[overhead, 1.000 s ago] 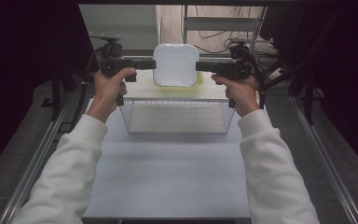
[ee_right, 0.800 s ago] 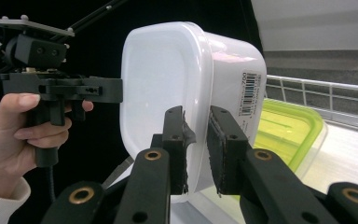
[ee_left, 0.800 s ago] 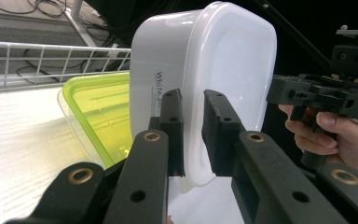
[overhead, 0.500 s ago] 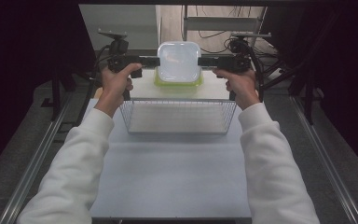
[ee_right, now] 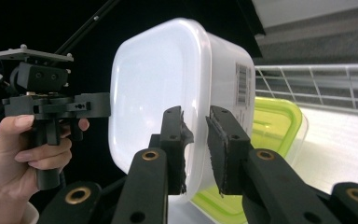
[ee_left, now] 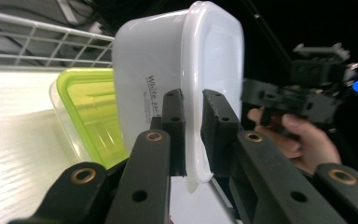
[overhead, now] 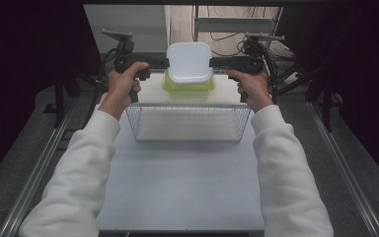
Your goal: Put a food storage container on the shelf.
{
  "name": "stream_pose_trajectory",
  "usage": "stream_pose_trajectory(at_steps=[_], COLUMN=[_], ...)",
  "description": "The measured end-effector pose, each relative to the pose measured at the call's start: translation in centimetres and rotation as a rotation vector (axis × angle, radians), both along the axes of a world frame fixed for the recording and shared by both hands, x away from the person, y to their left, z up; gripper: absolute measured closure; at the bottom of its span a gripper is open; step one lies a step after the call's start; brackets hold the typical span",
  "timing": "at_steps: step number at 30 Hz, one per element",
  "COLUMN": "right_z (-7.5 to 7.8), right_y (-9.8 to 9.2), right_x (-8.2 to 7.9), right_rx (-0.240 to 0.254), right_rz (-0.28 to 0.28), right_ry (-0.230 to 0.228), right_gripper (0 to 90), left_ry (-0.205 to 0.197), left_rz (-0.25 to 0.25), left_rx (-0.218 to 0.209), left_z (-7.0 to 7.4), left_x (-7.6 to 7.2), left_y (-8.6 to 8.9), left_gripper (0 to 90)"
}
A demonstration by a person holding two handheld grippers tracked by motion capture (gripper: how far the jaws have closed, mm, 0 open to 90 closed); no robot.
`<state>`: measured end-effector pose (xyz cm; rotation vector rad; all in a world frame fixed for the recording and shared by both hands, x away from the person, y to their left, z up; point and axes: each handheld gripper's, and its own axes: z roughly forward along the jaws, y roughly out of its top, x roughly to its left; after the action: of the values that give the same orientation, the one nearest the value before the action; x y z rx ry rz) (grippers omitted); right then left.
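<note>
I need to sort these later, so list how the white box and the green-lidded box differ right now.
1. The white box is opaque white all over; the green-lidded box has a clear body under a lime lid.
2. The white box is held up by its rim between the left gripper and the right gripper; the green-lidded box rests on the table, untouched.
Both are square with rounded corners.

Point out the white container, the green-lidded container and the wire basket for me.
white container (overhead: 189, 60), high view, middle of its white lid.
green-lidded container (ee_left: 91, 109), left gripper view, flat of its green lid.
wire basket (overhead: 190, 105), high view, far top rim wire.
</note>
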<state>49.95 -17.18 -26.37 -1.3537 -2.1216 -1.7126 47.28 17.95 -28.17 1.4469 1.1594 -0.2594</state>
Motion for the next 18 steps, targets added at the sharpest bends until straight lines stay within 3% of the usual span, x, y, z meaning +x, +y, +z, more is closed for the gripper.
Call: stream_pose_trajectory(at_steps=[9, 13, 18], right_z=[-0.5, -0.7, -0.9], right_y=[0.1, 0.1, 0.0], right_x=[1.3, 1.8, 2.0], right_rx=[0.037, 0.066, 0.092], right_rz=[-0.010, -0.015, -0.030], right_ry=[0.058, 0.108, 0.145], right_gripper=[72.9, 71.9, 71.5], left_ry=[0.063, 0.090, 0.105], left_rz=[0.010, 0.018, 0.023], left_rx=[-0.059, -0.088, -0.112], left_z=[-0.5, -0.7, -1.1], left_x=[1.7, 2.4, 3.0], left_y=[0.5, 0.7, 0.8], left_gripper=[77.8, 78.8, 78.5])
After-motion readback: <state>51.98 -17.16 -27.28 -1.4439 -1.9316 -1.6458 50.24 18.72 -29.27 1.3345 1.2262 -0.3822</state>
